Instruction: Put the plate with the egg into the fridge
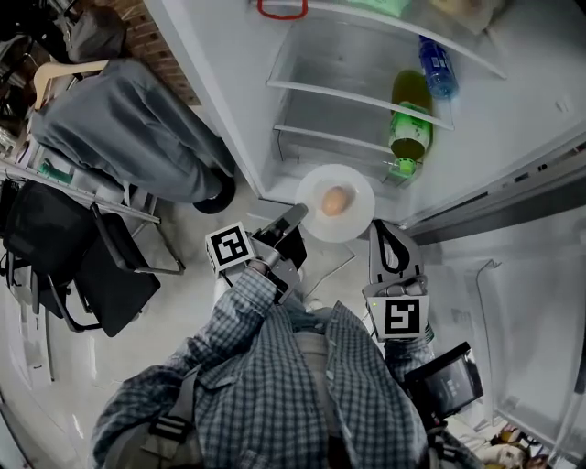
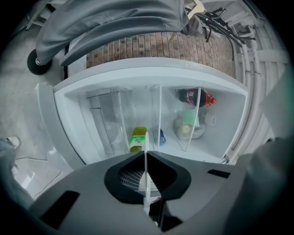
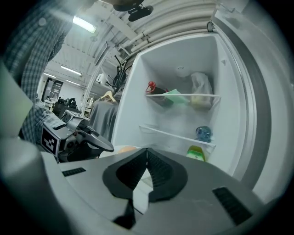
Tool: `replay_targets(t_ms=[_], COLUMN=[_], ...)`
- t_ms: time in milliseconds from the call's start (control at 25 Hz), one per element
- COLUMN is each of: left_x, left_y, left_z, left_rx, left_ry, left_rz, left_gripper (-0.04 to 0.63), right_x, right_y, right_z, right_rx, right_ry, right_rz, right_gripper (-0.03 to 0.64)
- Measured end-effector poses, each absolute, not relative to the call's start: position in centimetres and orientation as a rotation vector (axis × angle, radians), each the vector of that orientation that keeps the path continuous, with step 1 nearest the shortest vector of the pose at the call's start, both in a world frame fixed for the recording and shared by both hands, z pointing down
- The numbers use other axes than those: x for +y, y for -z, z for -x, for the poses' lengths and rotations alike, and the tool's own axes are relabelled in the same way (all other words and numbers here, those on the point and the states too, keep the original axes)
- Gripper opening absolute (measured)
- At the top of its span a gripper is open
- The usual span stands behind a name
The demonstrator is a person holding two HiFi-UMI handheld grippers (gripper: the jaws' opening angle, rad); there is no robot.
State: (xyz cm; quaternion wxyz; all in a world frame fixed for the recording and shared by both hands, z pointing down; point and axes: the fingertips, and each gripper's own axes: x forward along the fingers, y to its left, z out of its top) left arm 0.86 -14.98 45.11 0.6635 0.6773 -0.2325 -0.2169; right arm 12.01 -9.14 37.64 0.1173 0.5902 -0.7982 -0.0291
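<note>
Pale floor (image 1: pixel 183 234) fills the left of the head view, where a black chair (image 1: pixel 110 275) stands below a bulky thing under a grey cover (image 1: pixel 128 128), with a strip of brick wall (image 1: pixel 165 55) behind it. Next comes the open fridge (image 1: pixel 513 119), white inside, with clear shelves (image 1: pixel 357 96). A red ring (image 1: pixel 282 9) sits at the top edge of the view. A blue bottle (image 1: pixel 438 69) is on an upper shelf towards the right. A green bottle (image 1: pixel 410 124) is below it, its cap just beyond the plate's far right rim, so it crowds that side of the opening. The left gripper (image 1: pixel 295 218) reaches out from a checked sleeve (image 1: pixel 247 302) and its jaws are clamped on the left rim of the white plate (image 1: pixel 359 218). In the left gripper view that rim shows as a thin white line pinched between the jaws. The plate hangs in the air at the fridge's lower front edge, not yet on any shelf, and the egg (image 1: pixel 335 201) rests near its middle. The right gripper (image 1: pixel 389 234) hovers just beside the plate's right rim without holding it. Its jaws are pressed together with nothing between them, and its own view shows the plate off to the left of its jaws. Farthest right is the open fridge door (image 1: pixel 513 302) with its empty-looking bins.
</note>
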Motion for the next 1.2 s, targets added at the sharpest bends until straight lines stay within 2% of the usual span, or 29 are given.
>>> replay_targets(t_ms=[600,1200], left_x=[-21.4,-24.8], left_y=[-46.4,-46.9], left_z=[0.3,-3.7], left_rx=[-0.515,-0.565], left_ry=[0.347,0.346], left_rz=[-1.599,-1.616], left_gripper=[0.020,0.020], right_x=[-16.4,-20.6], right_y=[-36.8,-35.5], right_z=[-10.6,-12.3], right_rx=[-2.251,-2.279], right_ry=[0.074,0.169], right_rz=[-1.841,-1.778], right_gripper=[0.006,0.006])
